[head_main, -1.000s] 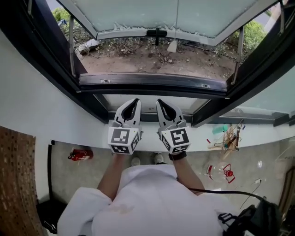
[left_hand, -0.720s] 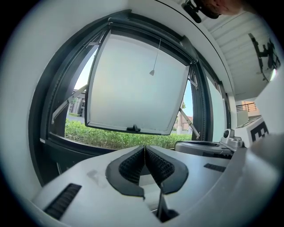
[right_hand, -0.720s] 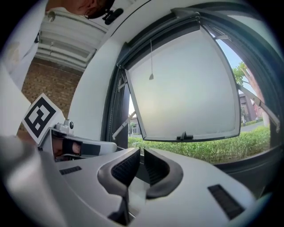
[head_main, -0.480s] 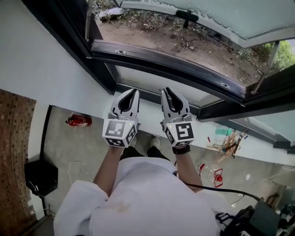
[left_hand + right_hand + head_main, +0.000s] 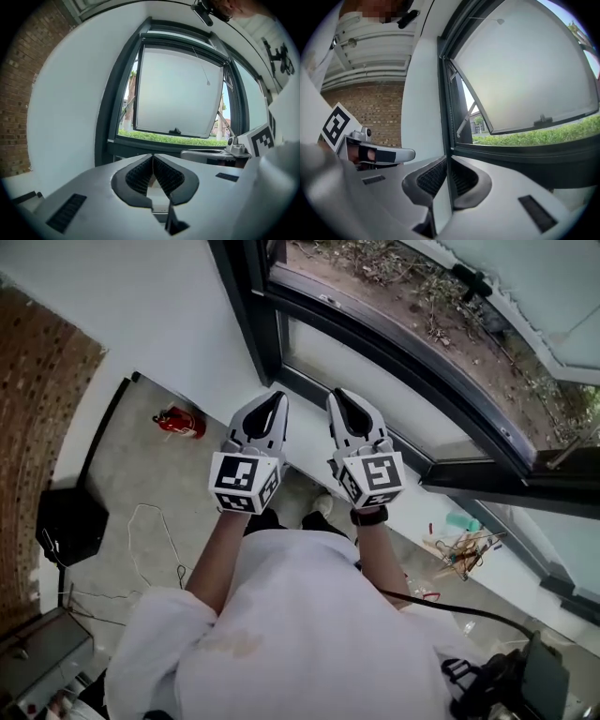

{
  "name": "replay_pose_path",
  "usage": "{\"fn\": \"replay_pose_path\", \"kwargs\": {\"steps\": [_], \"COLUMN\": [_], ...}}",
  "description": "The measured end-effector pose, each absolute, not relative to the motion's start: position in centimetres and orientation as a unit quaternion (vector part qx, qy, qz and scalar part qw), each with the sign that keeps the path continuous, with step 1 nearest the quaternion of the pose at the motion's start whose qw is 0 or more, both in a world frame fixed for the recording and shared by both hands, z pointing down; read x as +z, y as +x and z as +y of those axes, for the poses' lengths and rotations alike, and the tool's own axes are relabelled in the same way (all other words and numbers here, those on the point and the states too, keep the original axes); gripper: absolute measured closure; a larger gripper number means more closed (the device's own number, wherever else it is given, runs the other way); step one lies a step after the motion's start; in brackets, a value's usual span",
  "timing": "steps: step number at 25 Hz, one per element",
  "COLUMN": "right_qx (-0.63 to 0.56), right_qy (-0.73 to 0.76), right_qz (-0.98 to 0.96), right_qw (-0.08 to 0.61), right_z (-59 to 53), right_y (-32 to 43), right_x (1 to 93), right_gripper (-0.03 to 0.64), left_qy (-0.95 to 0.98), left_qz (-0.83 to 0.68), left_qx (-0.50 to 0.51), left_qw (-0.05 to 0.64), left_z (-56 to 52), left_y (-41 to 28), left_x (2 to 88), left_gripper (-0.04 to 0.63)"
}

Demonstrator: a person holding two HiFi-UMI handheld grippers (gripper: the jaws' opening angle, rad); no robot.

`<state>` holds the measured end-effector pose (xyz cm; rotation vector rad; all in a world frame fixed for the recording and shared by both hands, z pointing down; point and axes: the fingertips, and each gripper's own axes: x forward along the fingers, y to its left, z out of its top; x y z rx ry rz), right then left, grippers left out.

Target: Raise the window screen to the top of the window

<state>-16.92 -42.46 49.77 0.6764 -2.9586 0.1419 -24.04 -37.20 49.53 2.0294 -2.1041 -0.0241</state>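
Observation:
My left gripper (image 5: 274, 399) and right gripper (image 5: 339, 396) are held side by side, level, over the white ledge (image 5: 305, 463) below the dark window frame (image 5: 394, 348). The left gripper (image 5: 153, 157) is shut with nothing in it. The right gripper (image 5: 447, 159) has just been opening; its jaws stand a narrow gap apart, with nothing between them. Ahead, the frosted sash (image 5: 178, 93) (image 5: 525, 70) is swung outward, with a black handle (image 5: 175, 131) on its lower edge. A thin pull cord with a small knob (image 5: 207, 83) (image 5: 500, 21) hangs in front of it. No screen mesh shows across the opening.
A brick wall (image 5: 37, 409) stands at the left. On the floor below lie a red fire extinguisher (image 5: 178, 422), a black box (image 5: 67, 526) with cables, and clutter (image 5: 459, 545) at the right. A black cable runs from my right wrist.
Both grippers have drawn back from the window sill and swung left together. The window now lies at the upper right of the head view, and the floor and brick wall have come into sight.

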Motion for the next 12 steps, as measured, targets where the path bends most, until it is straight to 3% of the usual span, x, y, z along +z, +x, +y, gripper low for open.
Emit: {"fn": "replay_pose_path", "kwargs": {"steps": [12], "right_qx": [-0.019], "right_qy": [0.226], "right_qz": [-0.973], "right_qw": [0.052], "right_z": [-39.5], "right_y": [-23.7], "right_x": [47.7], "right_gripper": [0.612], "left_qy": [0.682], "left_qz": [-0.725], "left_qx": [-0.011], "left_qw": [0.095], "left_z": [-33.9], "left_y": [-30.0], "left_x": [49.6], "left_gripper": [0.589]}}
